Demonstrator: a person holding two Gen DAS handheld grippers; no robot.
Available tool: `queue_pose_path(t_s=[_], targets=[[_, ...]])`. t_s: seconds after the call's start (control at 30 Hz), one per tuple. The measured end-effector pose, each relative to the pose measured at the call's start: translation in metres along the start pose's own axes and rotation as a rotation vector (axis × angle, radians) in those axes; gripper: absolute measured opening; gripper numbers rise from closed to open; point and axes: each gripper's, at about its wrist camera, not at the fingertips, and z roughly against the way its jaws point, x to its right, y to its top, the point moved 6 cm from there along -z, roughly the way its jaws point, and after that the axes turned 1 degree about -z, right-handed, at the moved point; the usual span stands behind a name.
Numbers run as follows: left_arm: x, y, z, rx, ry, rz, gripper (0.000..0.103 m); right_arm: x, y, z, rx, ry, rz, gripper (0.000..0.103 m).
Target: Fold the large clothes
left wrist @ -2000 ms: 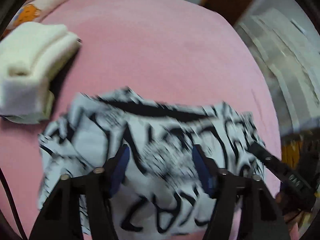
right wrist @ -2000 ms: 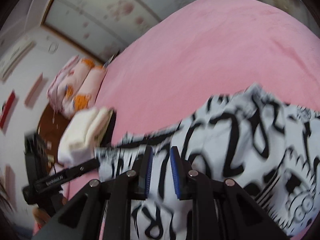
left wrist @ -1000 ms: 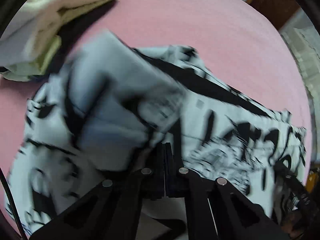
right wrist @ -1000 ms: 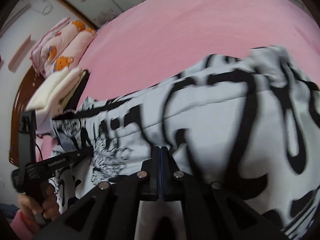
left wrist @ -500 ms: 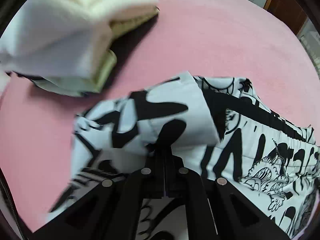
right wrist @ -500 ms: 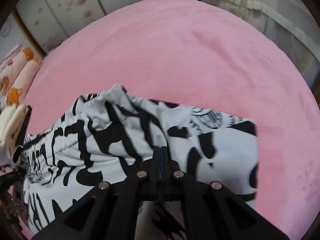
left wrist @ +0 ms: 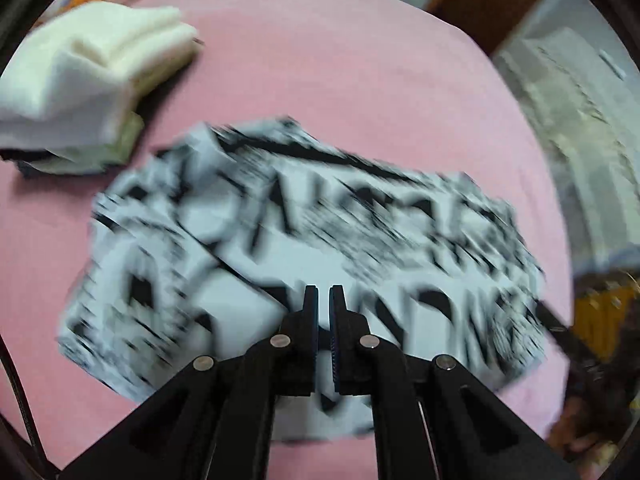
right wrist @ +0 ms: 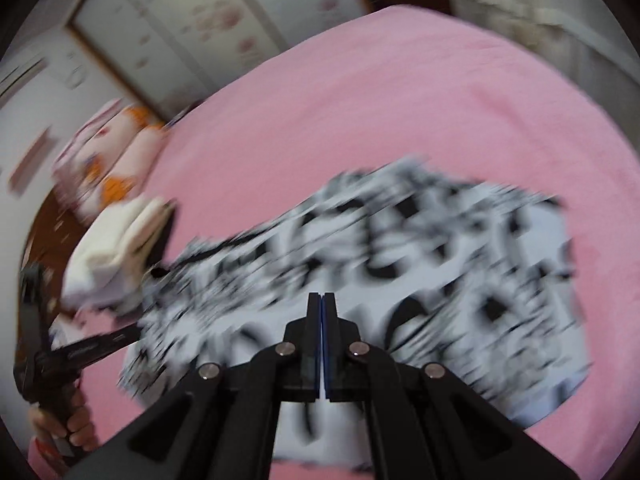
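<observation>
A white garment with a black graffiti print (left wrist: 304, 240) lies folded in a rough rectangle on the pink bed (left wrist: 320, 92); both views are motion-blurred. It also shows in the right wrist view (right wrist: 380, 280). My left gripper (left wrist: 324, 300) hovers above its near part with the jaws a narrow gap apart and nothing between them. My right gripper (right wrist: 322, 306) is above the garment's near edge with its pads pressed together and empty. The left gripper's handle and the hand holding it show at the left of the right wrist view (right wrist: 52, 356).
A stack of folded cream and white clothes (left wrist: 76, 76) sits on the bed left of the garment, also in the right wrist view (right wrist: 116, 252). Pink patterned pillows (right wrist: 104, 160) lie beyond it. A wardrobe (right wrist: 192, 20) and a curtain (left wrist: 580, 128) border the bed.
Both grippers have let go of the garment's folded-over part and pulled back and up. The garment now lies flat and folded. The left jaws have opened slightly.
</observation>
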Motion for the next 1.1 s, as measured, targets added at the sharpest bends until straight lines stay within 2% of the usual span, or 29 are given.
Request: queue_pose_path(t_s=[0.07,0.23,0.33,0.47,0.53,0.67,0.77,0.83,0.93,1.0,1.03,1.1], targets=[[0.026,-0.011,-0.003,-0.031,-0.032,-0.025,0.003,-0.028,-0.021,-0.011,-0.049,0.055,0.036,0.0],[0.048,-0.045,-0.032,-0.114,-0.098,-0.023,0.003,-0.06,-0.06,-0.034,-0.129,0.078,0.098,0.0],[0.041,-0.062,-0.059,-0.181,-0.061,0.02,0.003,-0.062,-0.078,-0.056,-0.188,0.098,0.096,0.0],[0.027,-0.072,-0.083,-0.216,-0.054,0.082,0.003,-0.052,-0.096,-0.087,-0.27,0.077,0.095,0.0],[0.019,-0.072,-0.087,-0.22,-0.055,0.109,0.003,-0.047,-0.097,-0.095,-0.277,0.094,0.09,0.0],[-0.006,-0.067,-0.085,-0.188,0.029,0.141,0.002,-0.032,-0.093,-0.099,-0.283,0.118,0.036,0.0],[-0.033,-0.064,-0.078,-0.168,0.071,0.198,0.002,-0.024,-0.087,-0.09,-0.25,0.079,0.068,0.0],[-0.058,-0.059,-0.068,-0.127,0.171,0.204,0.002,-0.015,-0.082,-0.083,-0.234,0.047,0.092,0.0],[-0.092,-0.053,-0.054,-0.078,0.232,0.237,0.001,0.029,-0.071,-0.068,-0.184,-0.136,0.109,0.0],[-0.109,-0.052,-0.05,-0.066,0.23,0.272,0.001,0.055,-0.067,-0.06,-0.186,-0.124,0.038,0.0],[-0.119,-0.053,-0.048,-0.066,0.266,0.278,0.001,0.08,-0.063,-0.052,-0.166,-0.2,0.005,0.0],[-0.133,-0.057,-0.044,-0.072,0.328,0.266,0.001,0.107,-0.058,-0.041,-0.147,-0.255,-0.019,0.0]])
